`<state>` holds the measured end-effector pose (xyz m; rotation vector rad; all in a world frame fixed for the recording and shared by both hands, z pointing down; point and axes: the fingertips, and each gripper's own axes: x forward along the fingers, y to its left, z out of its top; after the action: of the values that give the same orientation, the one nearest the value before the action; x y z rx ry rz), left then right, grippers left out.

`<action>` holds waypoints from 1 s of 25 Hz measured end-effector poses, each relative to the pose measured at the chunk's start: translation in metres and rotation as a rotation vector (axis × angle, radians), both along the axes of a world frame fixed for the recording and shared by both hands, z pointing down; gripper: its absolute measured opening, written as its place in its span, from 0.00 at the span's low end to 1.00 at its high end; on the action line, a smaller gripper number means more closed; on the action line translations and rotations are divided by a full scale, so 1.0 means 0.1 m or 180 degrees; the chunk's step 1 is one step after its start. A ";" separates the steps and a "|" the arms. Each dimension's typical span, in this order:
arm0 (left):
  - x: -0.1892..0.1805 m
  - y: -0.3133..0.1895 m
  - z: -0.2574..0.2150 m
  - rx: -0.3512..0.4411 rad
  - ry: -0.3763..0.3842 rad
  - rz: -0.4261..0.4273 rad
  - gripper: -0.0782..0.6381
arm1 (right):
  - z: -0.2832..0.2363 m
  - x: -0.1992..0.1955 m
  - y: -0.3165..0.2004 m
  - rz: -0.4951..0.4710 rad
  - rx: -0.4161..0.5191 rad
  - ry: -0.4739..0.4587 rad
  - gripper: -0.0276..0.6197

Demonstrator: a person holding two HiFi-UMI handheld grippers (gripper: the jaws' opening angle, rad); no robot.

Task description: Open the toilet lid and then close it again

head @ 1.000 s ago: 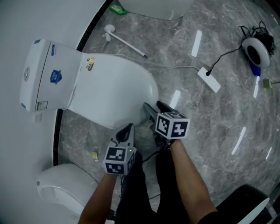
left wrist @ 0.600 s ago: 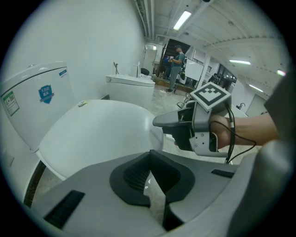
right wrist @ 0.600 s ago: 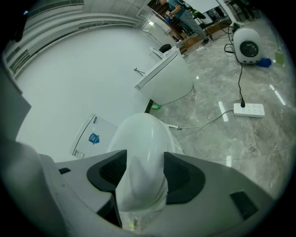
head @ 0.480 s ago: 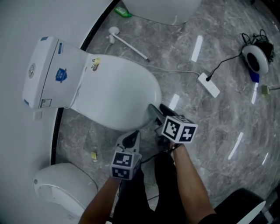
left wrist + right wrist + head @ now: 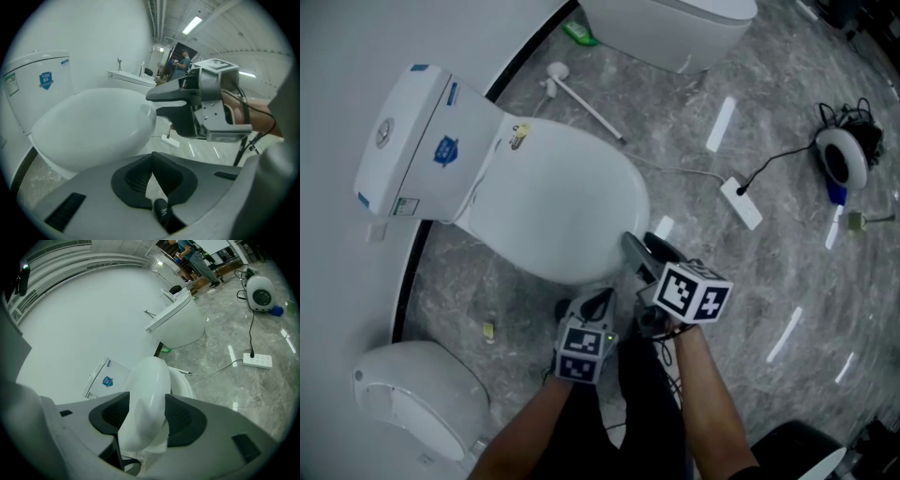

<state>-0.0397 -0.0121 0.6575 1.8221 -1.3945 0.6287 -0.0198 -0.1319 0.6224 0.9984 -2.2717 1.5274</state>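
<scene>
fingers (image 5: 187, 420) of the right gripper (image 5: 641, 247), wider a second ago, are closing onto the front rim of the toilet lid (image 5: 553, 202), lying nearly down left of centre in the head view, so opening is probably beginning, while the left gripper (image 5: 600, 300) is keeping its fingers pressed together, empty.

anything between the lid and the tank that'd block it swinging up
Nothing visible does. The lid's front edge is between the closing fingers of the right gripper, and the path back to the tank looks free.
</scene>
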 end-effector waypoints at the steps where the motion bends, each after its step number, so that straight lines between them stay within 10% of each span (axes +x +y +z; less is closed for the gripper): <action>1: -0.01 -0.01 0.03 -0.0009 0.0010 -0.0111 0.12 | -0.04 0.00 0.00 -0.0015 0.0015 0.0005 0.42; 11: -0.20 -0.11 0.14 -0.0024 0.0145 -0.1034 0.12 | -0.30 -0.06 0.03 -0.0147 0.0058 0.0004 0.42; 25: -0.44 -0.18 -0.24 0.0264 0.0261 -0.1577 0.12 | -0.67 -0.11 -0.01 -0.0541 0.0319 0.0038 0.38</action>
<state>-0.0836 -0.0300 0.6338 1.4582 -1.7493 0.2392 -0.0312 -0.1333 0.5551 0.8122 -2.3772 1.3480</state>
